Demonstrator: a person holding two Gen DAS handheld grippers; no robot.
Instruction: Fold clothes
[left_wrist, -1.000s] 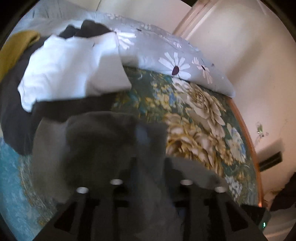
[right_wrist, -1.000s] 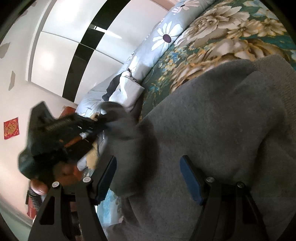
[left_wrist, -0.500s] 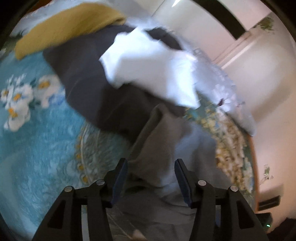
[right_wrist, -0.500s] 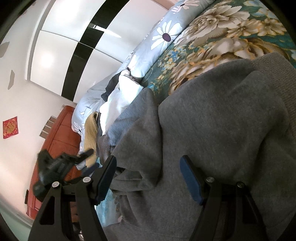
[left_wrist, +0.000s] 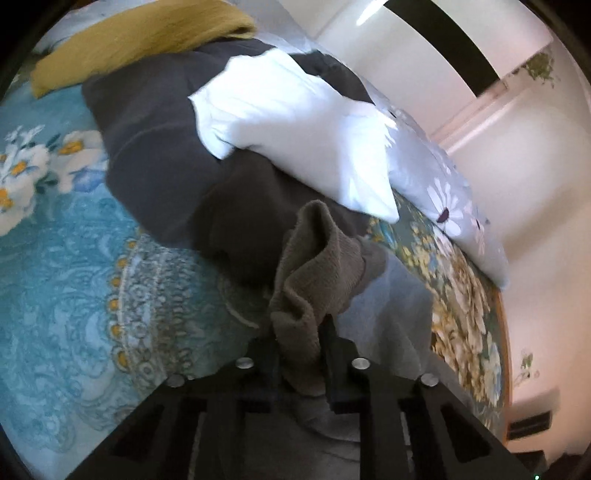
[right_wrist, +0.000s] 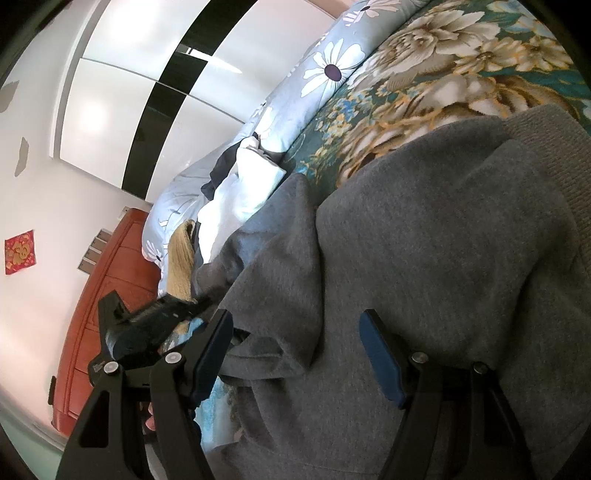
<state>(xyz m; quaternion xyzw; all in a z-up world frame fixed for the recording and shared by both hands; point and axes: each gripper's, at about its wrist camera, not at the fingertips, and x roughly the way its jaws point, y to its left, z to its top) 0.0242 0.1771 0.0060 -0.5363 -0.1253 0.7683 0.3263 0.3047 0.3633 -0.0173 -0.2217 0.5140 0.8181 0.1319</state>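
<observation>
On the bed, left gripper is closing, pinching the sweater cuff; right gripper spread, empty; folding barely begun.

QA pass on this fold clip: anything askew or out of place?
Only the unfolded pile: white garment and mustard cloth heaped on a dark garment. Left gripper is closing on a bunched gray sweater edge.
</observation>
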